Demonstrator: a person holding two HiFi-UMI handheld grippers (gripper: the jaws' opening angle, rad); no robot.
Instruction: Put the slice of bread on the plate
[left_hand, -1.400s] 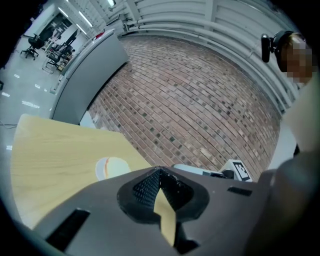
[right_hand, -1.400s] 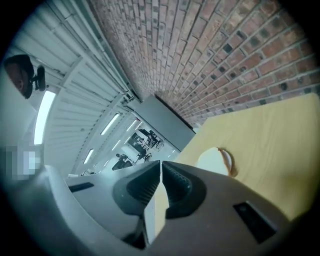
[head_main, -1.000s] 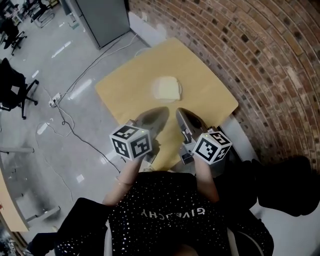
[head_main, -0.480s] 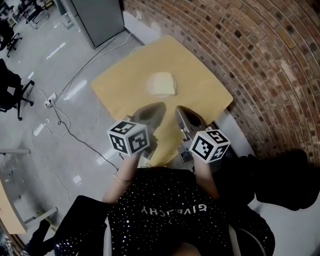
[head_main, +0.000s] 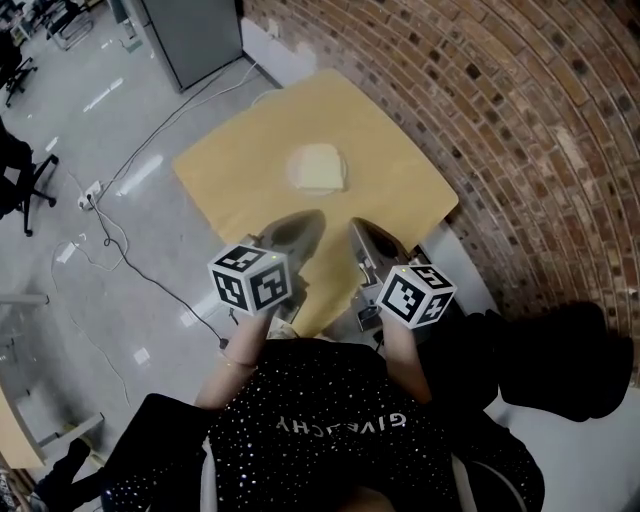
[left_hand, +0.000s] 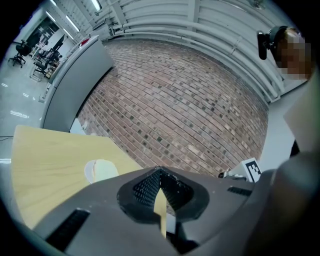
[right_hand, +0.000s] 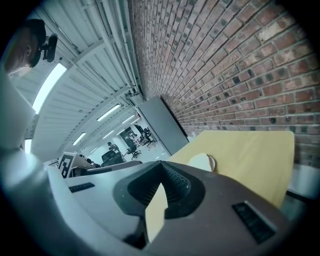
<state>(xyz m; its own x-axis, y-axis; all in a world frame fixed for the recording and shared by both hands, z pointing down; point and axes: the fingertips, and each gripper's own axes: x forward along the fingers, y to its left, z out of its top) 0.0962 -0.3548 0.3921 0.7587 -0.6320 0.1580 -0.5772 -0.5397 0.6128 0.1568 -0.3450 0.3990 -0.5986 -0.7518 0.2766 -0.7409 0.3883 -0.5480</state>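
Note:
A pale slice of bread (head_main: 320, 166) lies on a small white plate (head_main: 294, 172) in the middle of the yellow table (head_main: 240, 180). My left gripper (head_main: 318, 216) and right gripper (head_main: 357, 223) hang side by side over the table's near edge, both short of the plate, both shut and empty. In the left gripper view the jaws meet at the tip (left_hand: 160, 173), with the bread (left_hand: 105, 170) ahead at the left. From the right gripper (right_hand: 161, 168) the bread (right_hand: 199, 162) and the plate rim (right_hand: 213, 163) lie ahead to the right.
A brick wall (head_main: 520, 120) runs close along the table's right side. A grey cabinet (head_main: 190, 35) stands beyond the far corner. Cables (head_main: 110, 235) trail over the floor at the left, near an office chair (head_main: 15, 170). A black shape (head_main: 560, 360) sits at the right.
The head view has drifted, so the table and the plate sit a little further left and up in the picture. Both grippers keep their place over the near edge, still shut.

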